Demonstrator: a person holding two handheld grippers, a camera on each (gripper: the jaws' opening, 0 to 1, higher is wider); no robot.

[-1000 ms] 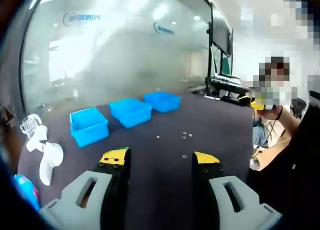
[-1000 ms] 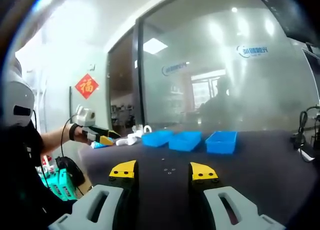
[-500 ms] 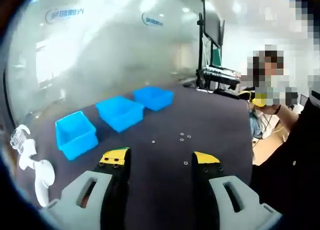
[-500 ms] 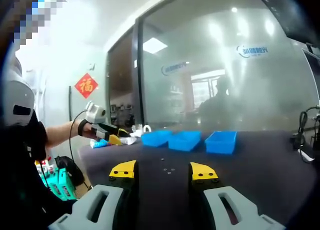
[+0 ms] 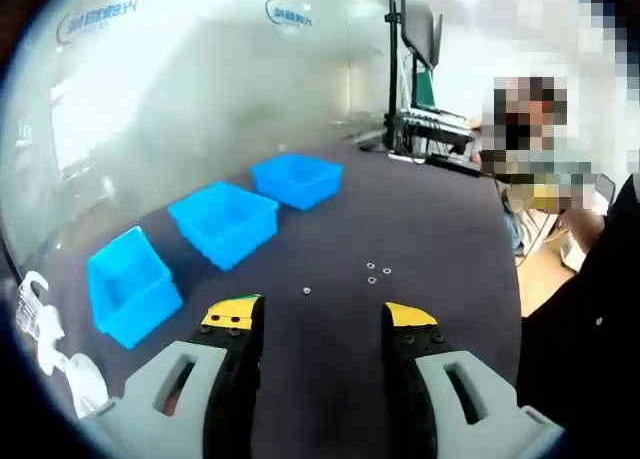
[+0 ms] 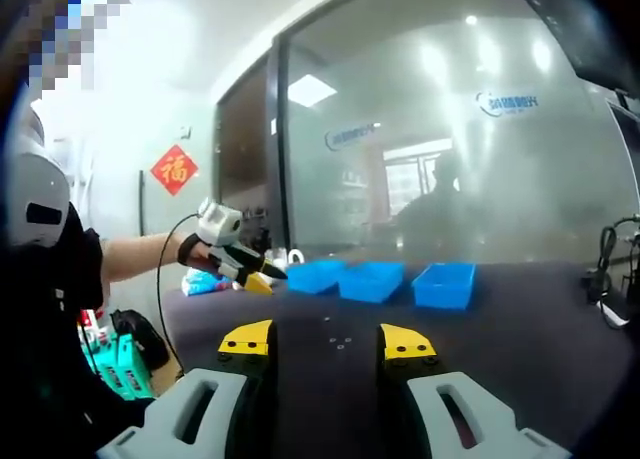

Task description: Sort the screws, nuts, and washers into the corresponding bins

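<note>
Left gripper view shows our left tongs [image 5: 320, 324] standing wide apart with nothing between the yellow-tipped jaws, hanging above the dark bench [image 5: 430, 229]. Three blue bins sit in a slanting row on the bench: the near bin [image 5: 130, 284] at the left, the middle bin [image 5: 224, 222] beyond it, and the far bin [image 5: 296, 179] closest to the frosted glass wall [image 5: 200, 99]. To the right of the bins, well apart from them, we see a few small metal parts [image 5: 376, 272] lying loose on the bench, with a single part [image 5: 306, 291] a little to their left; they are too small for us to tell screws from nuts or washers. White objects [image 5: 45, 339] lie at the bench's left edge. In the right gripper view our right tongs [image 6: 328, 342] are also wide and empty, low over the bench [image 6: 520, 329]. Ahead of them lie the small parts [image 6: 338, 338], and beyond those the row of three bins [image 6: 378, 280] before the glass wall [image 6: 440, 159]. The left tongs [image 6: 250, 276] reach in from the left, held in our hand [image 6: 205, 249], near the leftmost bin. A red sign [image 6: 173, 169] hangs on the wall at left.
</note>
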